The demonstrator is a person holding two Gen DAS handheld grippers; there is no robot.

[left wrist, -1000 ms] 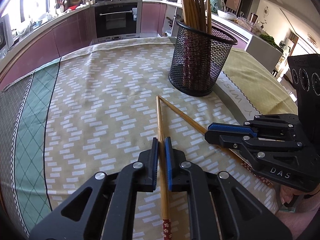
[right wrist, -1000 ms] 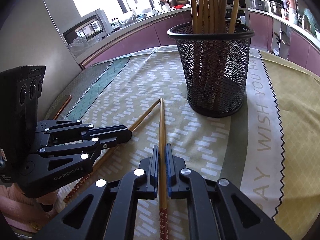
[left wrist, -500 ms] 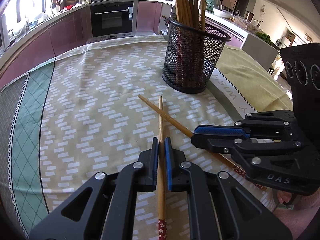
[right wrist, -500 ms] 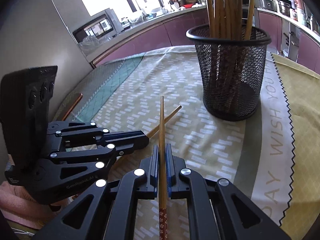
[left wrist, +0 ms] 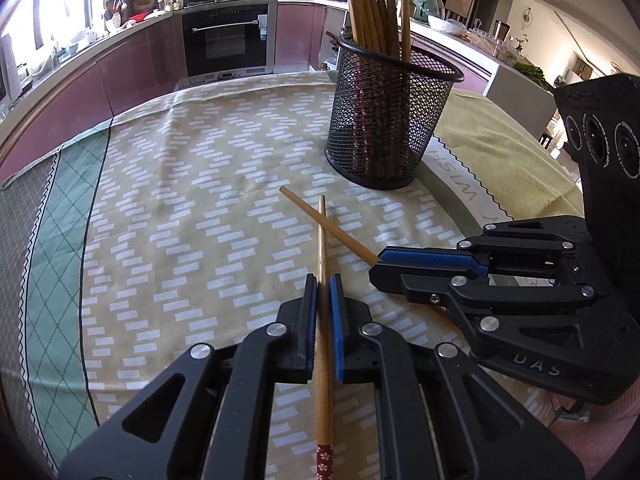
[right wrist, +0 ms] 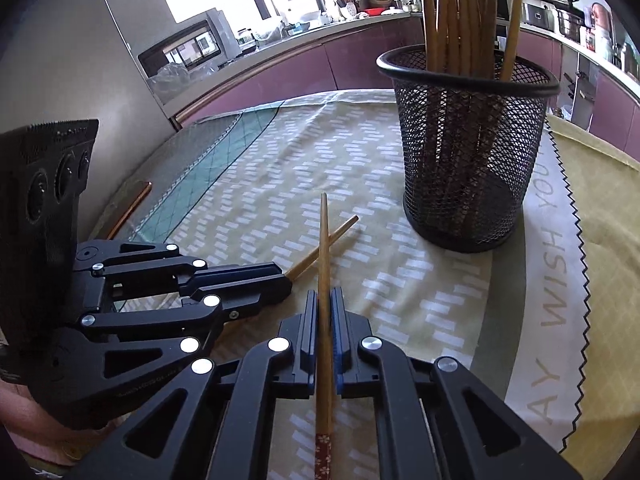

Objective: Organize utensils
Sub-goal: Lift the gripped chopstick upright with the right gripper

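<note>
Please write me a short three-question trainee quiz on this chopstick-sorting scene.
1. True or false: each gripper is shut on one chopstick.
2. Where do the other chopsticks stand? A) in the mesh holder B) in a drawer C) on a plate
3. Fill in: the two held chopsticks ____ near their tips.

Key: 1 true: left gripper on its chopstick, right gripper on its own. 2 A. 3 cross.

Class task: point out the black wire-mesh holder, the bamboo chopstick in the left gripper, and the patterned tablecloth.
Black wire-mesh holder (left wrist: 384,120): left wrist view, on its mesh wall.
Bamboo chopstick in the left gripper (left wrist: 322,240): left wrist view, on its bare shaft.
Patterned tablecloth (right wrist: 400,280): right wrist view, on bare cloth.
</note>
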